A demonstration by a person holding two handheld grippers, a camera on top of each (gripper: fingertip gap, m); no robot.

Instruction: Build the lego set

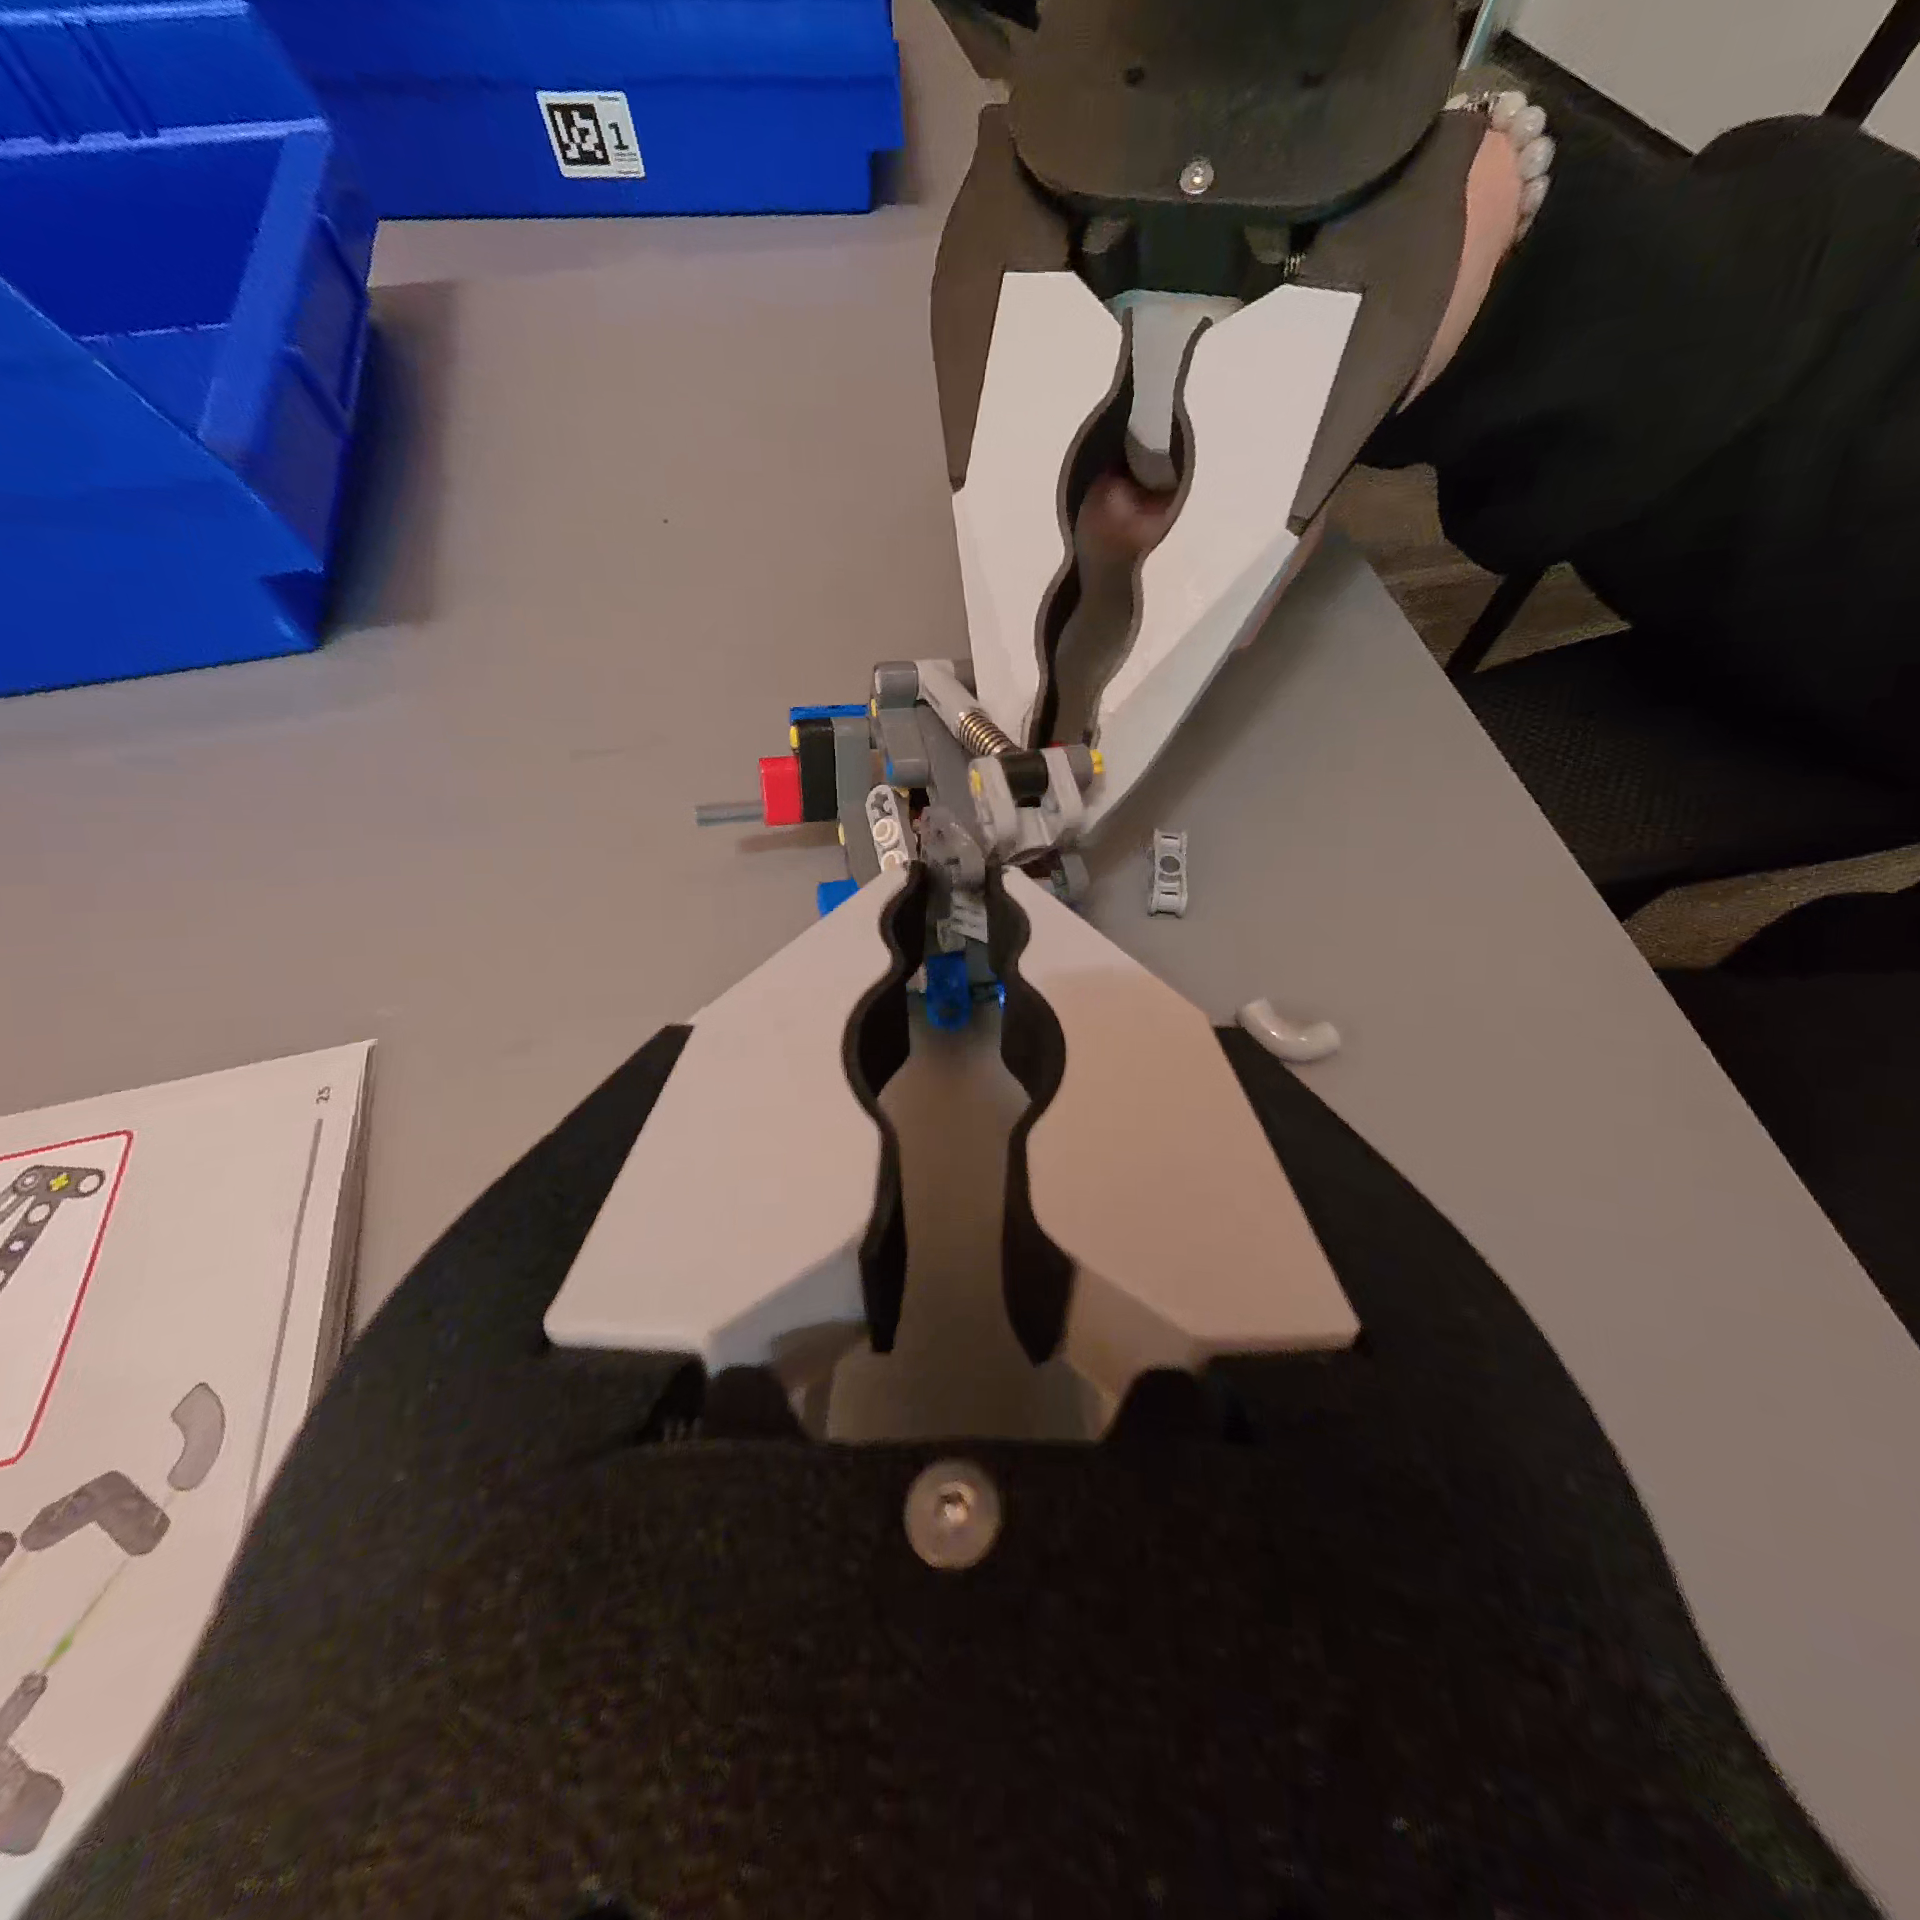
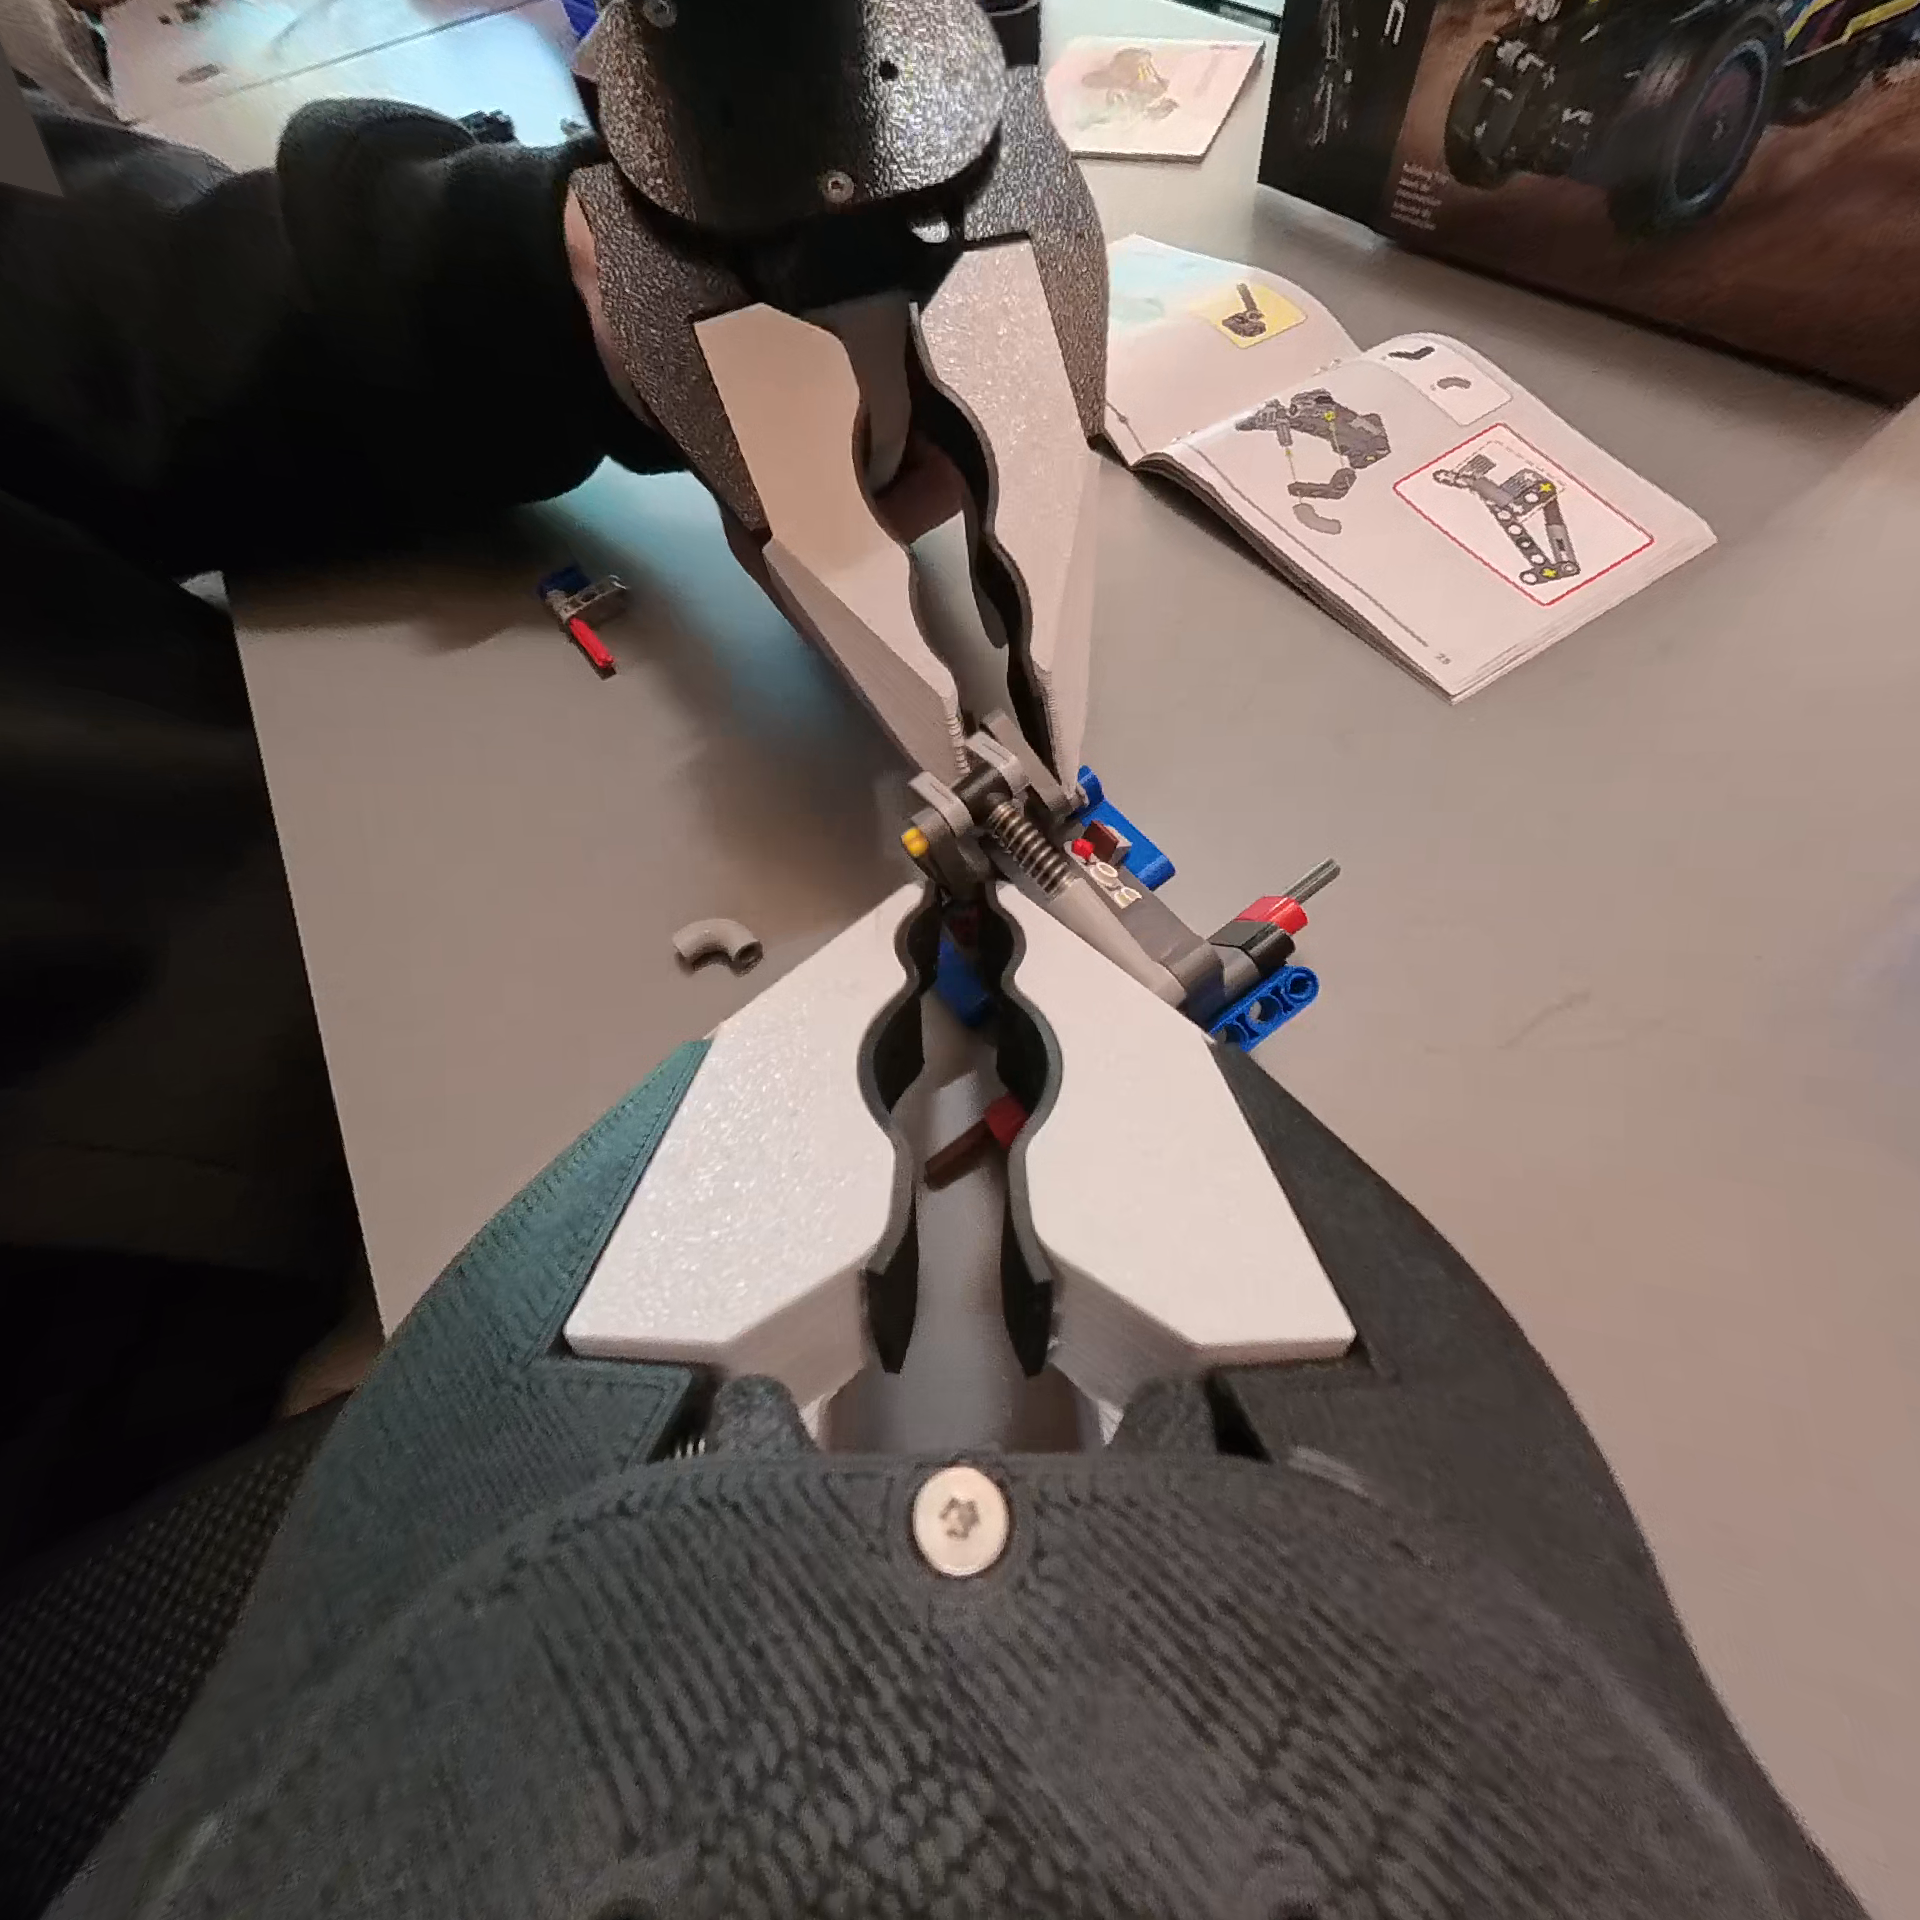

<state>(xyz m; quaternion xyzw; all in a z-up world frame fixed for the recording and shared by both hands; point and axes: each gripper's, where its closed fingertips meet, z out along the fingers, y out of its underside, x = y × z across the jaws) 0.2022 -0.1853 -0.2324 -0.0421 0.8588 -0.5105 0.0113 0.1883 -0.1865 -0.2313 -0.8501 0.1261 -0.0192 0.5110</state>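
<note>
Both grippers meeting on one small brick assembly (image 1: 925, 790) standing on the grey table (image 1: 582, 582), near its corner. Left gripper (image 1: 951, 883) clenched on a grey link at the near end of the assembly, pads pressing from both sides. Right gripper (image 2: 961, 920) clenched as well, gripping the assembly at the end with the metal spring (image 2: 1029, 847) and the yellow pin.

To hold well here, in my judgement: keeping both grips firm and the model low over the table, no twisting against the spring.

Around: a loose light-grey connector (image 1: 1169, 871) and a curved grey tube piece (image 1: 1288, 1029) just beside, an open instruction booklet (image 2: 1434, 509), blue bins (image 1: 177, 343) well apart, a printed box (image 2: 1621, 135).
</note>
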